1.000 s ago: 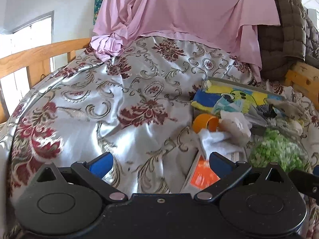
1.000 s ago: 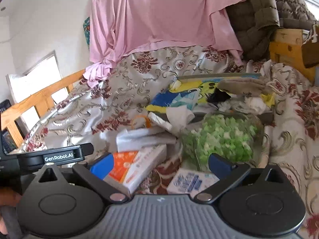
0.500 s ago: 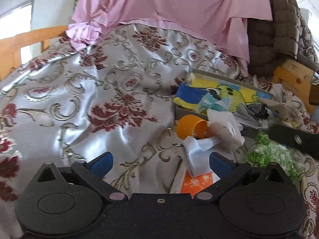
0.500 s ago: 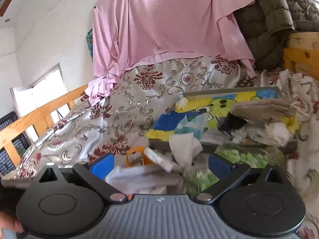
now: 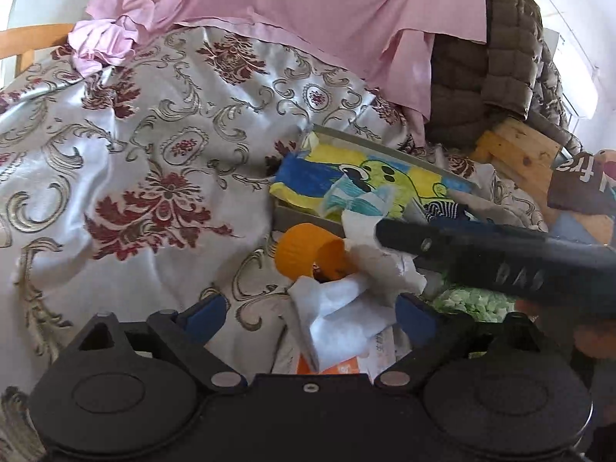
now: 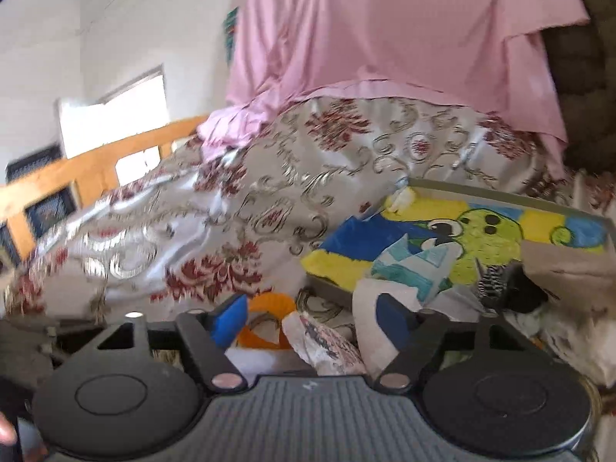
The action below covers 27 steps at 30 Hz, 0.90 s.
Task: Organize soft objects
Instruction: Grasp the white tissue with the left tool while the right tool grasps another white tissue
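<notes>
Both grippers reach into one small heap of soft things on the floral satin bedspread (image 5: pixel 146 161), just in front of the grey tray (image 5: pixel 389 146) lined with a yellow and blue cartoon towel (image 5: pixel 346 177). What the next move turns on is the crumpled white cloth (image 5: pixel 338 308), which lies straight ahead of the left gripper (image 5: pixel 308 310) and low between its blue pads, its long axis slanting from lower left up toward the right, under a wad of crumpled tissue (image 5: pixel 385 265) and beside an orange plastic cup (image 5: pixel 308 250) tipped on its side. The left gripper's jaws have just been closing a little, yet they stand wide, the cloth between them but not pressed by either pad. The right gripper (image 6: pixel 312 317) comes in from the right, its dark body crossing the left wrist view above the cloth; its jaws have just been closing further, and a printed crumpled tissue (image 6: pixel 327 342) sits between its pads with the orange cup's rim just behind the left one. I cannot tell whether those pads already press on it. Judging by this, the left gripper is the nearer to the white cloth, and the tray just beyond the heap looks the likely place for it
</notes>
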Each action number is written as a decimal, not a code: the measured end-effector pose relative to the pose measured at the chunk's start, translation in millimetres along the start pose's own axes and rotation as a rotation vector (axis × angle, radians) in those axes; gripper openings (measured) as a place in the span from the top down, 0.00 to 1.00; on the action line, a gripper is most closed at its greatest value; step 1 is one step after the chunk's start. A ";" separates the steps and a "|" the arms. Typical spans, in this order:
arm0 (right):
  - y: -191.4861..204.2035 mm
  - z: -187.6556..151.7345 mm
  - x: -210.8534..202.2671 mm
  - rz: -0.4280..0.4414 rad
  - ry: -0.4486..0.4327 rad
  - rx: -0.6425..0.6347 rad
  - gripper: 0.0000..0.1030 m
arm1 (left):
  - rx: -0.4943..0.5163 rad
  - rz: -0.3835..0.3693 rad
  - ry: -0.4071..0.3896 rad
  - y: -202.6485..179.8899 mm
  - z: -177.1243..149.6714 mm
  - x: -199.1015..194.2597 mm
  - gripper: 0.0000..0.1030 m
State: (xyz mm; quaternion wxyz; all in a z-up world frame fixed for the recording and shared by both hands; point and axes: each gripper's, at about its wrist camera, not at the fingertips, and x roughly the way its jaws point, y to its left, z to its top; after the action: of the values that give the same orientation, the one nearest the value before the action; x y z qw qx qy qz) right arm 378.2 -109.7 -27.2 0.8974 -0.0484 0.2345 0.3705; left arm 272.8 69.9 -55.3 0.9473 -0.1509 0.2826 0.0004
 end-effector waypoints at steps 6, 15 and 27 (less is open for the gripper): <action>-12.2 -1.5 2.7 0.035 0.030 0.021 0.47 | 0.045 -0.041 0.013 -1.5 1.2 9.9 0.21; -10.2 -0.2 9.0 0.046 0.049 0.002 0.55 | 0.025 -0.041 0.033 7.8 1.9 14.1 0.47; -13.4 -3.8 10.4 -0.058 0.050 -0.028 0.72 | 0.043 -0.059 0.049 3.8 -0.6 17.8 0.79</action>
State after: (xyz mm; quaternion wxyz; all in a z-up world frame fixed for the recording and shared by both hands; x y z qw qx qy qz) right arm 392.3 -113.6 -36.5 0.9009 -0.0769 0.2499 0.3465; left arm 287.1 71.8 -66.4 0.9427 -0.1386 0.3013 -0.0373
